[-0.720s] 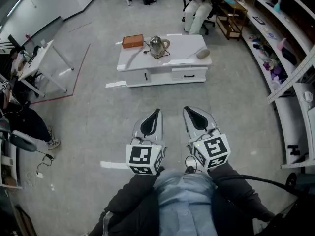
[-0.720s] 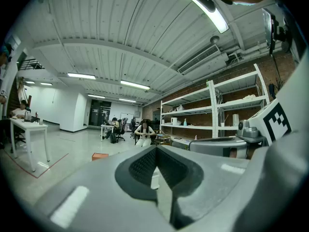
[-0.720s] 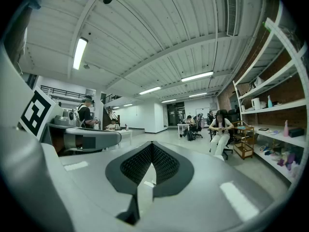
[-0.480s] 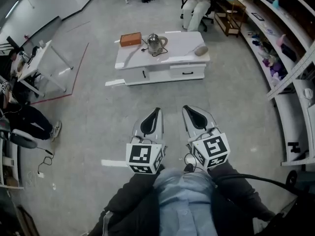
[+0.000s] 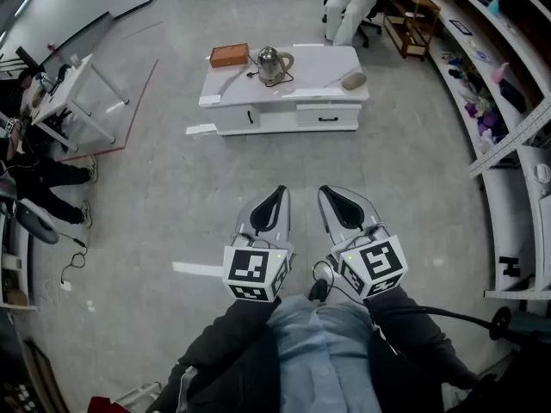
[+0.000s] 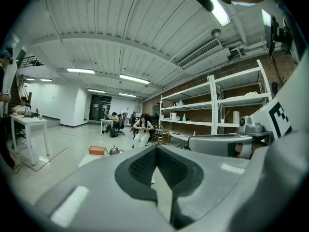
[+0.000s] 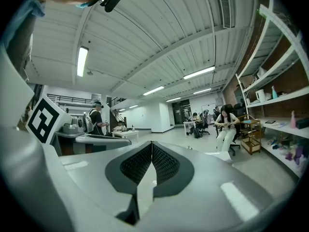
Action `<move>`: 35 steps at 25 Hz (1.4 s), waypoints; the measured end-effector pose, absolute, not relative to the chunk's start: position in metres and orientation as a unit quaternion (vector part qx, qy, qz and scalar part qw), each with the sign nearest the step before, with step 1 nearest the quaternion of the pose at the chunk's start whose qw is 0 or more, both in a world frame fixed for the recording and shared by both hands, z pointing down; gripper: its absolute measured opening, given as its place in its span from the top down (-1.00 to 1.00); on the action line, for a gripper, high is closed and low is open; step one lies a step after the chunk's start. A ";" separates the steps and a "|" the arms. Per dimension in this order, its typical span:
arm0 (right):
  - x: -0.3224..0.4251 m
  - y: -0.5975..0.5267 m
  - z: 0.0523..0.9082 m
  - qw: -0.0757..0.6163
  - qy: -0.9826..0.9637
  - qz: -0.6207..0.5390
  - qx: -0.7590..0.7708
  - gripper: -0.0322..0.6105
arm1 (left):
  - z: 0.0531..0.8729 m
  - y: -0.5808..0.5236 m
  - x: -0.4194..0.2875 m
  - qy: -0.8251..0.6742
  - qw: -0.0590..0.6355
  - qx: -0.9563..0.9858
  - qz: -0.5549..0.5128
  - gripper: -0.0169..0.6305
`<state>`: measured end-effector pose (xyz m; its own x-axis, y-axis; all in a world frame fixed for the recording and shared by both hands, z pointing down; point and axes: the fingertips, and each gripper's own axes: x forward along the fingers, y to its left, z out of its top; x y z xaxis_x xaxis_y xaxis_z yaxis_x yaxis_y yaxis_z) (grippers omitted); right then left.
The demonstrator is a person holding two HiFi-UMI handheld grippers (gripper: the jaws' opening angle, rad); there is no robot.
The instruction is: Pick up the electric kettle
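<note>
Two closed: left gripper [image 6: 156, 150], right gripper [image 7: 152, 145]; head-view electric kettle [image 5: 272, 62] distant.

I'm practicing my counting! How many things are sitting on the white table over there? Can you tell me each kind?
Kettle: 1
Brown box: 1
Roundish beige thing: 1
Total: 3 things on the white table
</note>
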<state>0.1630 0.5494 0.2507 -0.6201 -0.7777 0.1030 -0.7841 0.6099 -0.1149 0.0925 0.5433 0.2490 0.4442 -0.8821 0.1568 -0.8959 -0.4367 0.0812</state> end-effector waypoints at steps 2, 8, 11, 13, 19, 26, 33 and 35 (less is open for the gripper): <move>0.165 0.544 0.257 0.029 -0.896 0.077 0.436 0.82 | 0.253 0.541 0.093 -0.526 0.078 0.845 0.051 0.93; 0.150 0.513 0.271 0.051 -0.896 0.087 0.432 0.82 | 0.260 0.516 0.068 -0.544 0.088 0.833 0.053 0.93; 0.137 0.493 0.281 0.060 -0.896 0.093 0.429 0.82 | 0.274 0.495 0.055 -0.547 0.104 0.829 0.055 0.93; 0.125 0.477 0.287 0.064 -0.896 0.097 0.429 0.82 | 0.281 0.476 0.046 -0.544 0.112 0.830 0.056 0.93; 0.084 0.420 0.295 0.072 -0.895 0.106 0.428 0.76 | 0.290 0.411 0.014 -0.526 0.126 0.840 0.055 0.93; 0.037 0.358 0.290 0.074 -0.890 0.098 0.439 0.70 | 0.284 0.350 -0.029 -0.509 0.123 0.851 0.042 0.93; 0.005 0.319 0.277 0.070 -0.887 0.090 0.448 0.66 | 0.269 0.310 -0.058 -0.497 0.111 0.860 0.028 0.93; 0.004 0.310 0.276 0.072 -0.884 0.087 0.453 0.66 | 0.269 0.303 -0.060 -0.493 0.112 0.863 0.028 0.93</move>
